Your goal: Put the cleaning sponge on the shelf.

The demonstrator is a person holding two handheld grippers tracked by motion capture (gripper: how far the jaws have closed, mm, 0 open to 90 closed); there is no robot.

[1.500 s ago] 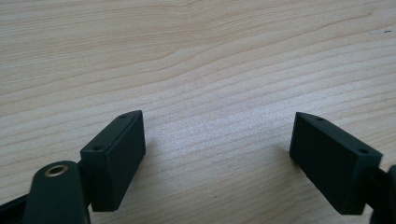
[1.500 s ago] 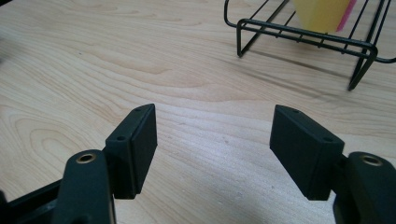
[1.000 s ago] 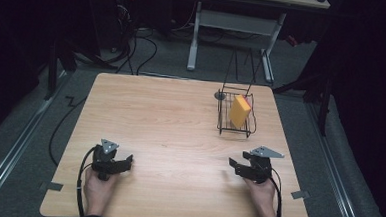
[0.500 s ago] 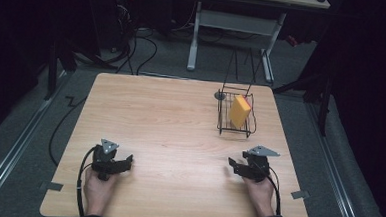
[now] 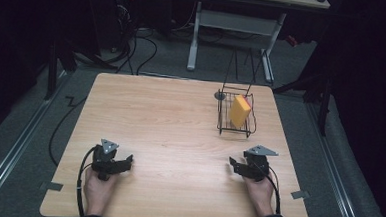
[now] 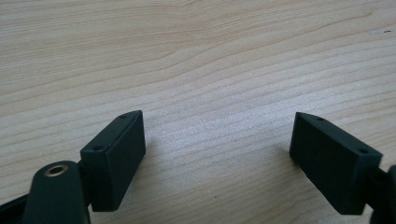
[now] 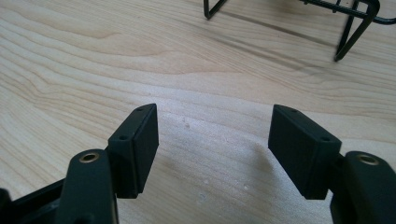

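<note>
Wire basket (image 5: 236, 115) (yellow sponge (image 5: 240, 111) inside) beyond 2 gaping, empty grippers (image 5: 126, 163) (image 5: 232, 164).

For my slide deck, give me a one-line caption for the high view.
Two hand-held grippers, left gripper and right gripper, rest open on a light wooden table near a black wire basket holding a yellow sponge.

A: What is seen around the desk (image 5: 180, 113)?

B: A light wooden top with rounded corners is set on a grey carpeted floor (image 5: 303, 69), and the room beyond is kept dark.

A: Is other furniture shown?

B: A second table (image 5: 235, 20) with a white frame is placed at the far side. Black cables (image 5: 144, 46) are trailed over the floor near it, and a metal rail (image 5: 14, 144) is laid along the left. Small grey tabs (image 5: 51, 185) are fixed at the desk's near corners.
</note>
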